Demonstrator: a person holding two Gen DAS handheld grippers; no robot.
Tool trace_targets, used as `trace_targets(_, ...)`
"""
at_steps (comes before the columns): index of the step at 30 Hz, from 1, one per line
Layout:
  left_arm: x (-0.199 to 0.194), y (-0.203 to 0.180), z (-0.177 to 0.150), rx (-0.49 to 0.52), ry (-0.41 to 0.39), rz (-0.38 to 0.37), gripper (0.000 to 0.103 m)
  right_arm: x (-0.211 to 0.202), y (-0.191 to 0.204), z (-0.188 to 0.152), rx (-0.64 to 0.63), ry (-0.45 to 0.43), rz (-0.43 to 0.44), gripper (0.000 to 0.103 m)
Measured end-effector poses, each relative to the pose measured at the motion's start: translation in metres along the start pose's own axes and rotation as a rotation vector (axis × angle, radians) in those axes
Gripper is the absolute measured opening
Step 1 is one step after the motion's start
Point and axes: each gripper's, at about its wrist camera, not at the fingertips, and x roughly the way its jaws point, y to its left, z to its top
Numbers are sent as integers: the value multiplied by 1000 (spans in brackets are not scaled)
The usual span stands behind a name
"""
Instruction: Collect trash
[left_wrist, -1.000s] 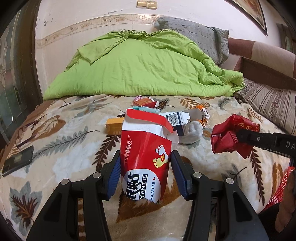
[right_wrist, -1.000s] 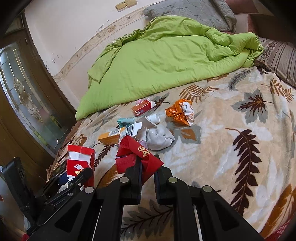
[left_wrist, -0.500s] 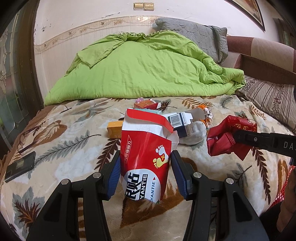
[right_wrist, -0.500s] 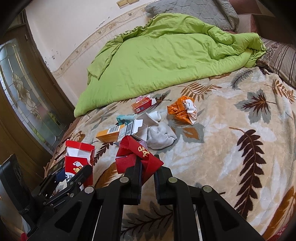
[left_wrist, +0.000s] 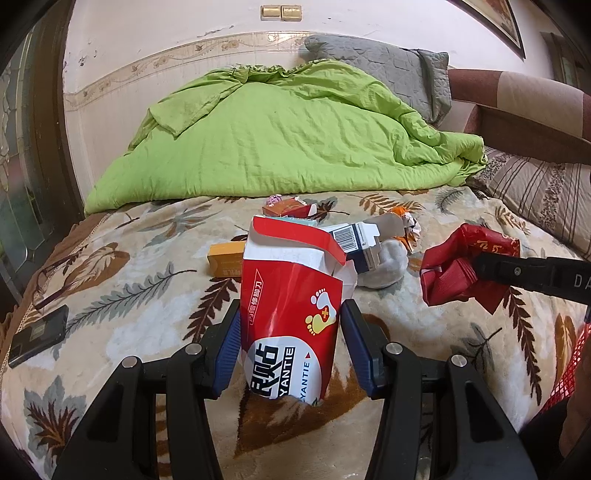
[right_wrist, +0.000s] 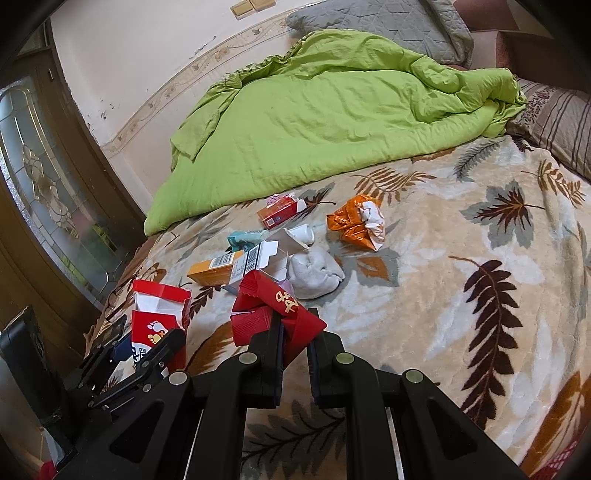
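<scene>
1. While the left gripper (left_wrist: 290, 341) has its jaws clamped on both sides of the torn red-and-white foot-patch box (left_wrist: 291, 306), that box stands upright between the blue pads, raised above the bed with its ripped flap on top.
2. Over on the right, the right gripper (right_wrist: 293, 343) has its jaws pinched tight on a crumpled red wrapper (right_wrist: 273, 310) with gold lettering; the wrapper bunches out in front of the tips, also clear of the bedding.
3. Rest of the trash sits in a loose pile in the middle of the bed: a yellow-orange box (right_wrist: 214, 269), an open white-and-blue carton with a barcode (right_wrist: 258, 258), a small teal pack (right_wrist: 245, 238), a little red-orange box (right_wrist: 280, 212), a white paper cup on its side (right_wrist: 301, 234), a balled white sock (right_wrist: 314, 271) and a crushed orange foil wrapper (right_wrist: 356, 221) a bit apart to the right.
4. Bed is covered by a beige leaf-print blanket (right_wrist: 461, 295), with a bright green duvet (left_wrist: 277, 140) heaped at the far side against the wall, a grey pillow (left_wrist: 388, 70) behind it and a striped pillow (left_wrist: 535, 195) at the right.
5. A dark phone (left_wrist: 38, 341) lies flat near the bed's left edge, by a wooden door with patterned glass (right_wrist: 48, 184).
6. Both grippers angle downward toward the bed, side by side, left one's load nearer the door.
</scene>
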Motion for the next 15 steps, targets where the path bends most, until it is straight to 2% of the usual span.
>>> trace_targets(15,-2,4,-2,1,0,7,51,0,4,1,-12,-4,-4,12)
